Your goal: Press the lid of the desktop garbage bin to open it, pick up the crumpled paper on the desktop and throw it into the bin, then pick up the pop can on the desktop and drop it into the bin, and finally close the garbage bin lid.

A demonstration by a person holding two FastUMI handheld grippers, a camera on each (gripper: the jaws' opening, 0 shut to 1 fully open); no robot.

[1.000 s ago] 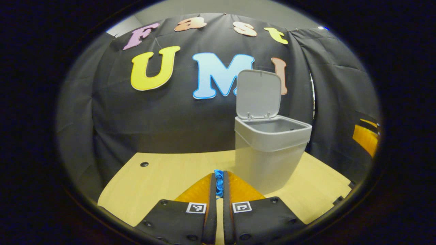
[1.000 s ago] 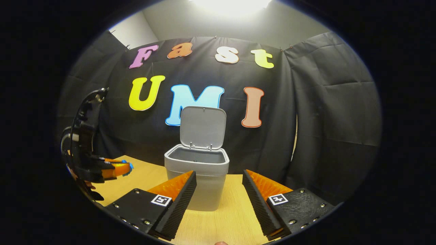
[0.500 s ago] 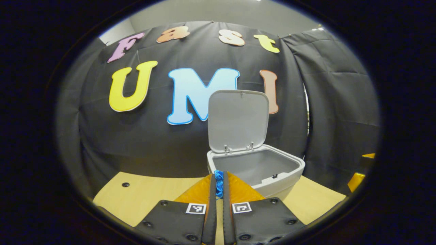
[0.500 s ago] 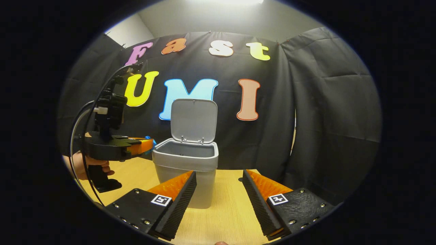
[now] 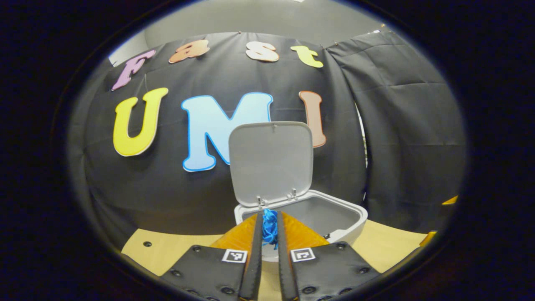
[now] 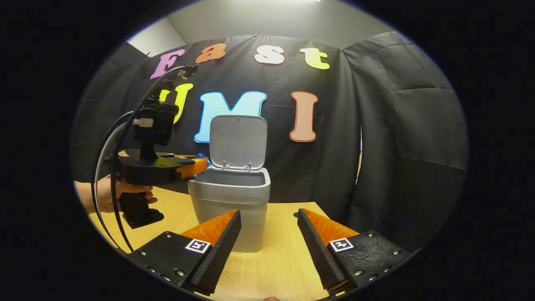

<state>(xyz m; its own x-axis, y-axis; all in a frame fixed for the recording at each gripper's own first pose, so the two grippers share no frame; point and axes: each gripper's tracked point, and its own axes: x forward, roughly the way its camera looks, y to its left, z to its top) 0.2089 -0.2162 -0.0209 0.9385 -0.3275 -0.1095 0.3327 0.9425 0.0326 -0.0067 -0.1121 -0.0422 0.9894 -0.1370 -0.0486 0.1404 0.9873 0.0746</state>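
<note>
1. The left gripper (image 5: 269, 223) has its fingers nearly together on a small blue wad (image 5: 270, 228), which I take to be the crumpled paper, though it is too small to be sure. It hangs at the near rim of the bin (image 5: 334, 234), just over the opening. If the fingers part here, the wad could strike the rim and bounce out onto the table (image 5: 184, 246).

2. In the right gripper view the left gripper (image 6: 199, 164) is at the bin's upper left edge, beside the raised lid (image 6: 238, 140). Pushing further forward could knock the lid or its hinge and snap it down before anything is dropped.

3. The wad is thin and pinched deep between the fingers (image 5: 257, 234). It may cling to one finger on release and come back out with the gripper.

4. The bin (image 6: 230, 209) looks light and stands free on the table (image 6: 271, 259). A bump from the side could slide or tip it.

5. The right gripper (image 6: 267, 234) is wide apart and holds nothing, low in front of the bin. Moving it forward too soon could crowd the left one.

6. I can't spot the can, so its reach is hard to judge.
</note>
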